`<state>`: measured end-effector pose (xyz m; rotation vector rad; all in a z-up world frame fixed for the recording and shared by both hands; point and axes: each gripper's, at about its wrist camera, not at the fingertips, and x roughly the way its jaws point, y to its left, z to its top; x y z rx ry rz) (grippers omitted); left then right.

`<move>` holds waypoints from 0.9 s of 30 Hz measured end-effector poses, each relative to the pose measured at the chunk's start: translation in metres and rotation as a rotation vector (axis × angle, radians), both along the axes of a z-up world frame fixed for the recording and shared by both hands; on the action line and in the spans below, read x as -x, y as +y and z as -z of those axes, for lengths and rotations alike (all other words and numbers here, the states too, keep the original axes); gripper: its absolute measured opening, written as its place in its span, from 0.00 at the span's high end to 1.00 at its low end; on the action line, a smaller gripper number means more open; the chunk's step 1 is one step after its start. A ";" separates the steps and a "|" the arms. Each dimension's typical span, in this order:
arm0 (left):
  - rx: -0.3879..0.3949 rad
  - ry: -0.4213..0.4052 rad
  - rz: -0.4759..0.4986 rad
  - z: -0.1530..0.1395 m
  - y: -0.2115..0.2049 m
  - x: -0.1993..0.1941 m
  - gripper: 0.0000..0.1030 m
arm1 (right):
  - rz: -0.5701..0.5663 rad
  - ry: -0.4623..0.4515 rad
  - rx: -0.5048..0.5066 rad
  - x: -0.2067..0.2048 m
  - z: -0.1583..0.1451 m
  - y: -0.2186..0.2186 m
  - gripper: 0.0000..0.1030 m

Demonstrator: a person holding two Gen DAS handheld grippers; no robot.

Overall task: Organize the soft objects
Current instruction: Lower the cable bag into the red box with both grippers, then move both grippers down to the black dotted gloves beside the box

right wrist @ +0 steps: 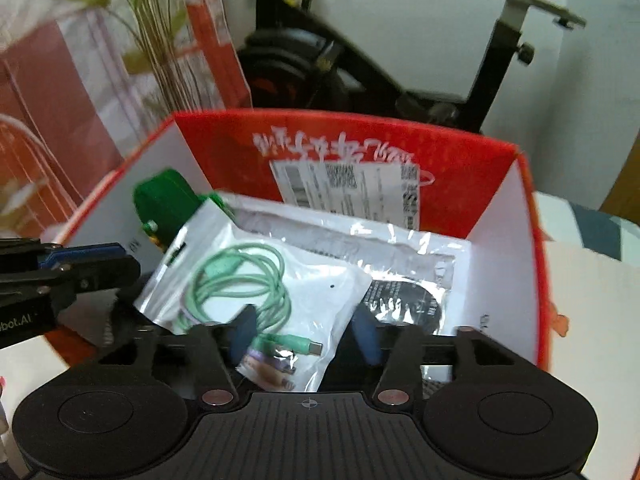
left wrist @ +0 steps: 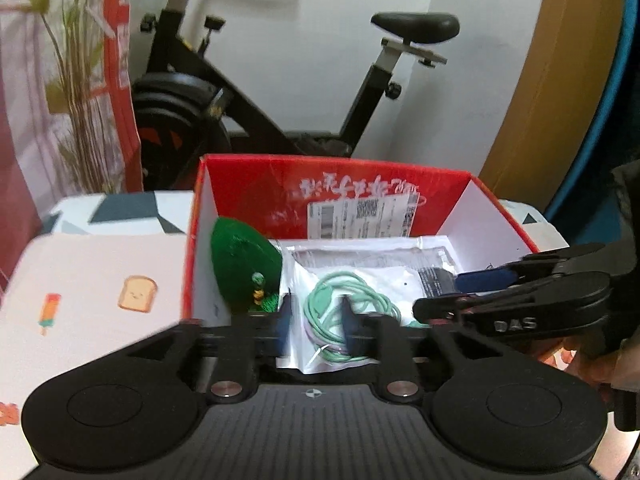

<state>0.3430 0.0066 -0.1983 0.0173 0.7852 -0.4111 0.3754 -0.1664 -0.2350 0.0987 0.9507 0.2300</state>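
A red cardboard box [left wrist: 516,224] with white inner walls stands open on the table; it also shows in the right wrist view [right wrist: 536,240]. Inside lie a clear bag with a coiled mint-green cable [left wrist: 352,300] [right wrist: 240,280], a green knitted soft item [left wrist: 244,264] [right wrist: 168,200] against the left wall, and a flat plastic packet [right wrist: 408,264] beneath. My left gripper [left wrist: 316,320] is open, fingers either side of the cable bag's near edge. My right gripper [right wrist: 304,336] is open around the bag's near corner. Neither is closed on the bag.
A black exercise bike [left wrist: 256,92] stands behind the box, with a plant [left wrist: 80,80] and red-and-pink boards at left. The table has a cloth with toast and ice-lolly prints [left wrist: 100,280]. A wooden panel [left wrist: 552,80] is at right.
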 end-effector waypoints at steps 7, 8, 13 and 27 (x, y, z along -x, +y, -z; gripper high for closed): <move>-0.041 -0.124 -0.009 -0.021 0.006 0.034 0.02 | 0.032 -0.165 -0.096 0.043 -0.030 -0.017 0.00; -0.060 -0.145 -0.013 -0.023 0.006 0.040 0.02 | 0.040 -0.178 -0.106 0.049 -0.032 -0.020 0.00; -0.081 -0.200 -0.013 -0.024 0.015 0.068 0.00 | 0.083 -0.269 -0.109 0.089 -0.039 -0.026 0.00; -0.004 -0.120 -0.059 0.046 0.039 0.131 0.00 | 0.032 -0.338 -0.053 0.198 0.008 -0.006 0.00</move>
